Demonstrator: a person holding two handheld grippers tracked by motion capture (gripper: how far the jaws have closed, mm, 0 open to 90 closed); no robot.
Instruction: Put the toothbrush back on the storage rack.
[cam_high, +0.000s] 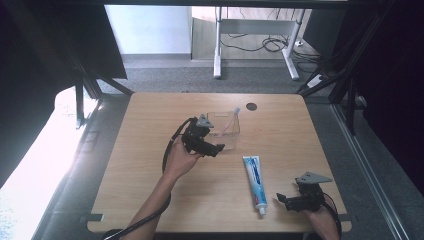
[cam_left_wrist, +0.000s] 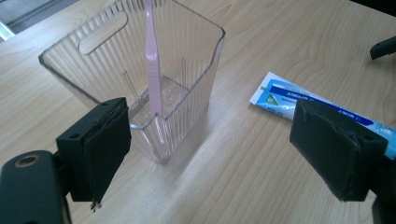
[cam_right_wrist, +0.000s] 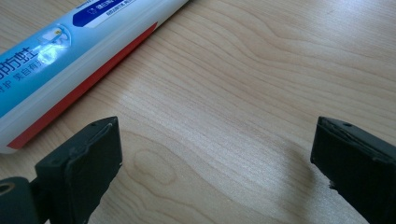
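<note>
High view first: the left claw (cam_high: 216, 148) sits just beside the near wall of the clear holder (cam_high: 230, 134) at mid-bench, with a pink toothbrush (cam_high: 231, 120) leaning inside it, while the right claw (cam_high: 281, 199) rests low at the near right corner, just beside the cap end of the toothpaste (cam_high: 255, 181) lying flat on the bench (cam_high: 150, 165). Judging from that, the step in hand is picking up the tube to drop it in the holder. Left gripper view: the jaws stand wide apart and empty, the left pad (cam_left_wrist: 109, 140) close to the holder's (cam_left_wrist: 196, 88) near corner, the toothbrush (cam_left_wrist: 153, 70) upright against the wall; I would close on that wall gently, or simply steady it, since thin ribbed plastic may flex or slide. Right gripper view: the jaws are spread wide over bare wood, the toothpaste (cam_right_wrist: 70, 60) off to their left and not between them. To do it well, the right claw should shift sideways until the tube lies across the gap, come down square, and pinch the firm body near the cap rather than the soft crimped end, lightly enough not to squeeze paste out.
</note>
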